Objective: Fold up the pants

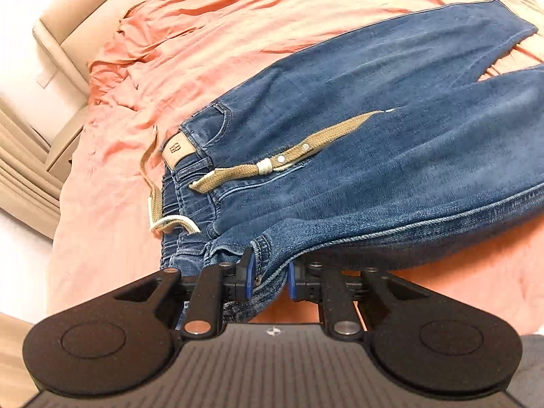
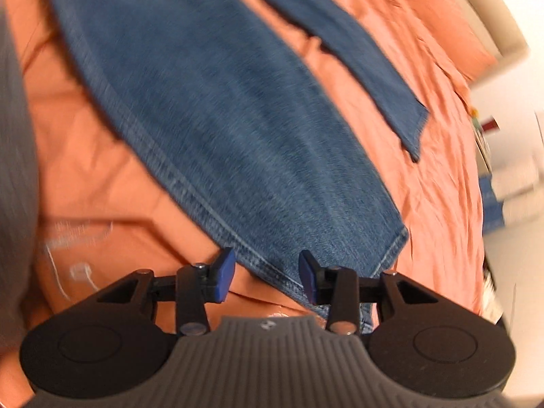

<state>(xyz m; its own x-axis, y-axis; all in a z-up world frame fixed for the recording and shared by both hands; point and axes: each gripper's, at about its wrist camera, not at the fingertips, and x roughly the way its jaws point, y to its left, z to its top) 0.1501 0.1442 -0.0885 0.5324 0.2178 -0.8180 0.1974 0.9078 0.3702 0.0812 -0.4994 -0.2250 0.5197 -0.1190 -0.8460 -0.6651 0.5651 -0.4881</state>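
Blue jeans [image 1: 374,136] lie spread on an orange bedsheet [image 1: 238,34], with a tan woven belt [image 1: 289,159] threaded through the waistband. In the left wrist view, my left gripper [image 1: 268,277] is shut on the near corner of the waistband. The denim is bunched between its blue pads and lifted off the sheet. In the right wrist view, one jeans leg [image 2: 221,119] runs down to its hem, and the other leg [image 2: 357,51] lies farther back. My right gripper [image 2: 266,273] stands open over the stitched side seam near that hem, and its pads [image 2: 224,272] are apart from the cloth.
A beige padded bed frame [image 1: 68,17] and pale curtains [image 1: 23,176] border the bed at the left. A grey garment on a person [image 2: 13,170] fills the left edge of the right wrist view. The bed's edge and blurred boxes [image 2: 493,204] lie at the right.
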